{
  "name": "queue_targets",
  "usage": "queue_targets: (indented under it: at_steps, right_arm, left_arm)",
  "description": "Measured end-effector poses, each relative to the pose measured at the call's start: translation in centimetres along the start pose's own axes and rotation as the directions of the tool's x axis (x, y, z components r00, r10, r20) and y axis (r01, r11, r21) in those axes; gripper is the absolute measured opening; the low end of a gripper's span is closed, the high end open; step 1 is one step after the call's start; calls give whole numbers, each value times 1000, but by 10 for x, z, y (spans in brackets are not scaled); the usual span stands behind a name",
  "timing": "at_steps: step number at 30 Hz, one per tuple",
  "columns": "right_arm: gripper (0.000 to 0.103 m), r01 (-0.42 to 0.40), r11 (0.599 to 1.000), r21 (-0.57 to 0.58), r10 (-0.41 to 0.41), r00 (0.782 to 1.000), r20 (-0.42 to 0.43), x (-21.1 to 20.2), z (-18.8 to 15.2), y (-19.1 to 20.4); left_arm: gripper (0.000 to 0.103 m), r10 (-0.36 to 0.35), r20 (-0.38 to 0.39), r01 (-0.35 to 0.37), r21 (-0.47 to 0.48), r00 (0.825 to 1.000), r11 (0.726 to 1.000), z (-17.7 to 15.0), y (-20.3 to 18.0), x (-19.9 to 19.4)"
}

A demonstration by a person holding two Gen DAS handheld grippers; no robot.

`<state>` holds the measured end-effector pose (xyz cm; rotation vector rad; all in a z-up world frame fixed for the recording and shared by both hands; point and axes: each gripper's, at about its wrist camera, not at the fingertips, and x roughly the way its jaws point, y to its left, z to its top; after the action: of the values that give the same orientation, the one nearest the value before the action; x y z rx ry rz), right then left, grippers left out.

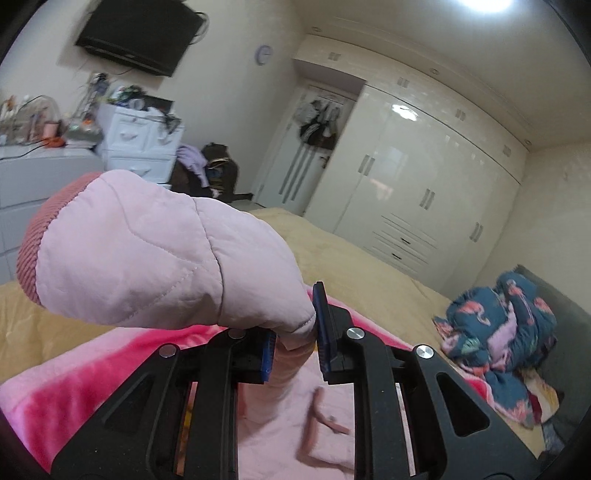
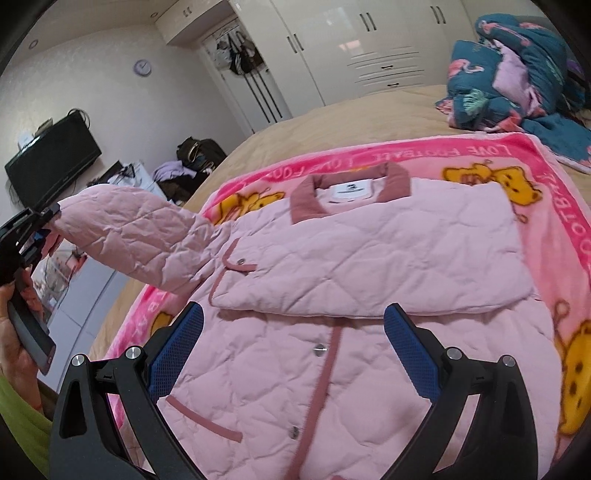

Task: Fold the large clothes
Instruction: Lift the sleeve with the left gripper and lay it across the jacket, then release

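Bedroom: tan bed (image 2: 332,122), pink blanket (image 2: 554,229), white wardrobes (image 1: 424,177).

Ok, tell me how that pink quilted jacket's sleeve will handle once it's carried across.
Probably soft but puffy: the sleeve arcs from the left claw without hanging limp. Likely light, since a pinch near the ribbed cuff lifts it. It may spring back, as the already folded sleeve sits thick on the jacket.

Straight ahead of your left claw you've got glossy white wardrobes (image 1: 417,177) filling the far wall, with a door (image 1: 306,147) to their left. Further left: wall clock (image 1: 263,55), mounted TV (image 1: 136,35), white drawers (image 1: 140,144). Ceiling light (image 1: 484,5) glares overhead.
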<state>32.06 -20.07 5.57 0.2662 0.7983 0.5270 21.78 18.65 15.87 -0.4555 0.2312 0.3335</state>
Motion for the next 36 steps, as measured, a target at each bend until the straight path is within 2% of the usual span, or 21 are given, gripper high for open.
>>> queue_targets:
  at_steps: [12,15,18,21,24,27,28,32,36]
  right_arm:
    - [98,37,996,85,-40,999,37,-38,-2,-57]
    - [98,50,993,102,-55,998,41,-43,-3,-69]
    - [98,66,988,139,-73,996,44,-50,-5,-86]
    - [98,84,981,172,-93,995,45,-57,-7,-103]
    - [98,105,975,198,-116,992,46,-65,-10,-119]
    - [98,127,966,226,-141,989,45,-70,-14,-134]
    - [98,132,963,234,-147,988,44,-71,-15,-137]
    - [98,156,953,260,-171,985,36,-74,-19,-150]
    - [98,177,945,274,-192,981,31,-75,-21,-159]
  left_arm:
    - [11,-88,-56,96,158,995,983,-32,-78,11]
    - [11,-105,-83,121,221,991,968,-49,-100,16]
    - [11,-125,-125,158,304,984,940,-72,-127,21]
    - [11,-147,-179,208,394,973,895,-102,-151,28]
    - [11,-163,-254,269,468,953,842,-135,-171,36]
    - [11,-158,-343,329,529,926,782,-175,-186,44]
    - [11,-151,-381,352,541,912,764,-191,-188,49]
    - [11,-135,-483,411,526,865,744,-231,-186,60]
    - [11,-102,-544,435,530,833,728,-262,-182,69]
